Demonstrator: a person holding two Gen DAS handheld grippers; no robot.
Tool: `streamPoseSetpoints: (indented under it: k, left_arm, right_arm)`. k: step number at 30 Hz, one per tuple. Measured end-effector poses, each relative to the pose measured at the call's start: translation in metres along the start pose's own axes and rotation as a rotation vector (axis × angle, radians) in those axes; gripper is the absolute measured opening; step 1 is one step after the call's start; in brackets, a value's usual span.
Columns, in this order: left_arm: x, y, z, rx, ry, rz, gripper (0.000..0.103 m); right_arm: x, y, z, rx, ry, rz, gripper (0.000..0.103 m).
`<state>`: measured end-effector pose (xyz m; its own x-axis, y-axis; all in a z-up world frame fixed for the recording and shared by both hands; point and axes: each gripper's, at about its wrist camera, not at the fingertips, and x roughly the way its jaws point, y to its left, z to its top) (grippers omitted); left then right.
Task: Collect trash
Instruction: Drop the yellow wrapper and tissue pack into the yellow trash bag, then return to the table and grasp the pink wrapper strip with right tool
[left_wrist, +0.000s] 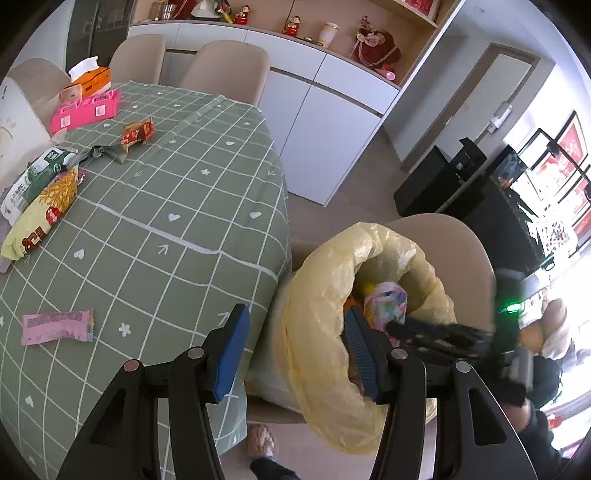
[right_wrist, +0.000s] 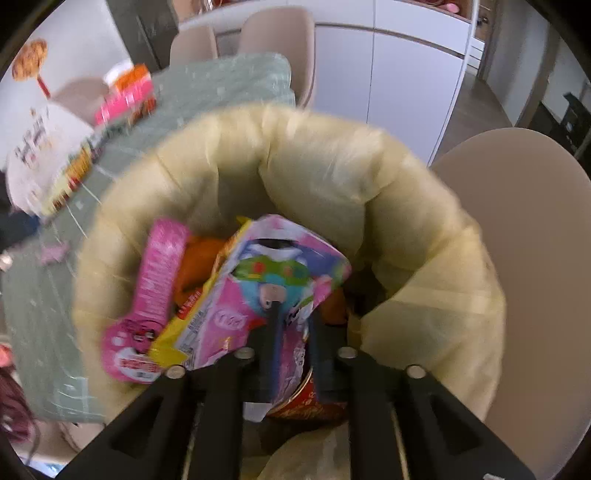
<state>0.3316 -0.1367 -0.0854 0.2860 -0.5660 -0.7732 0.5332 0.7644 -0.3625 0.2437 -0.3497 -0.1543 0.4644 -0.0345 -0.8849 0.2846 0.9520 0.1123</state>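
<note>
A bin lined with a yellow bag (left_wrist: 325, 273) (right_wrist: 317, 158) stands beside the table's edge, with several wrappers inside. My right gripper (right_wrist: 295, 325) (left_wrist: 395, 328) reaches down into its mouth. Its fingers stand apart, and a pink cartoon-print wrapper (right_wrist: 236, 317) (left_wrist: 384, 299) lies loose between and under them. My left gripper (left_wrist: 295, 325) is open and holds nothing, hovering over the table edge and the bin rim. On the green checked tablecloth (left_wrist: 177, 184) lie a pink wrapper (left_wrist: 57, 326), a yellow snack bag (left_wrist: 40, 214), a green-and-white bag (left_wrist: 37, 173), a crumpled grey wrapper (left_wrist: 107, 153) and a red wrapper (left_wrist: 137, 133).
An orange tissue box (left_wrist: 90, 75) and a pink box (left_wrist: 85, 109) sit at the table's far end. Beige chairs (left_wrist: 225, 66) ring the table, and one (right_wrist: 535, 258) stands right behind the bin. A person's slippered foot (left_wrist: 262, 439) is on the floor below. White cabinets (left_wrist: 325, 122) line the wall.
</note>
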Motion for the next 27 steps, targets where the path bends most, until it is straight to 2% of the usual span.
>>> streamPoseSetpoints:
  k: [1,5,7,10,12,15,17,20,24,27]
  left_arm:
    - [0.0,0.001,0.0,-0.002,0.0,0.0,0.055]
    - [-0.003,0.006,0.001,-0.016,-0.002,0.0,0.055]
    - [-0.003,0.008,0.002,-0.02,-0.002,0.001,0.055]
    - [-0.007,0.011,0.003,-0.021,-0.006,0.008,0.055]
    - [-0.011,0.013,0.003,-0.02,-0.013,0.015,0.055]
    - [-0.018,0.019,0.002,-0.017,-0.026,0.029,0.055]
    - [-0.022,0.023,0.002,-0.013,-0.034,0.043,0.055]
    - [-0.025,0.032,0.001,-0.016,-0.036,0.059,0.055]
    - [-0.028,0.047,-0.001,-0.028,-0.037,0.063,0.055]
    - [-0.031,0.057,-0.001,-0.024,-0.038,0.064,0.055]
  right_arm:
    - [-0.009,-0.001,0.001,0.001,-0.022,0.015,0.035]
    - [-0.037,0.012,0.008,-0.036,-0.109,0.069,0.035]
    - [-0.041,0.024,0.011,-0.058,-0.137,0.136,0.035]
    - [-0.018,0.042,0.015,-0.07,-0.086,0.208,0.031]
    - [0.007,0.044,0.016,-0.068,-0.018,0.179,0.027]
    - [0.046,0.037,0.009,-0.034,0.106,0.095,0.027]
    - [0.052,0.032,0.004,-0.024,0.135,0.082,0.027]
    - [0.039,0.027,0.006,-0.002,0.104,0.095,0.031]
    - [0.007,0.032,0.009,-0.044,0.005,0.05,0.048]
    - [-0.017,0.038,0.014,-0.071,-0.058,0.034,0.048]
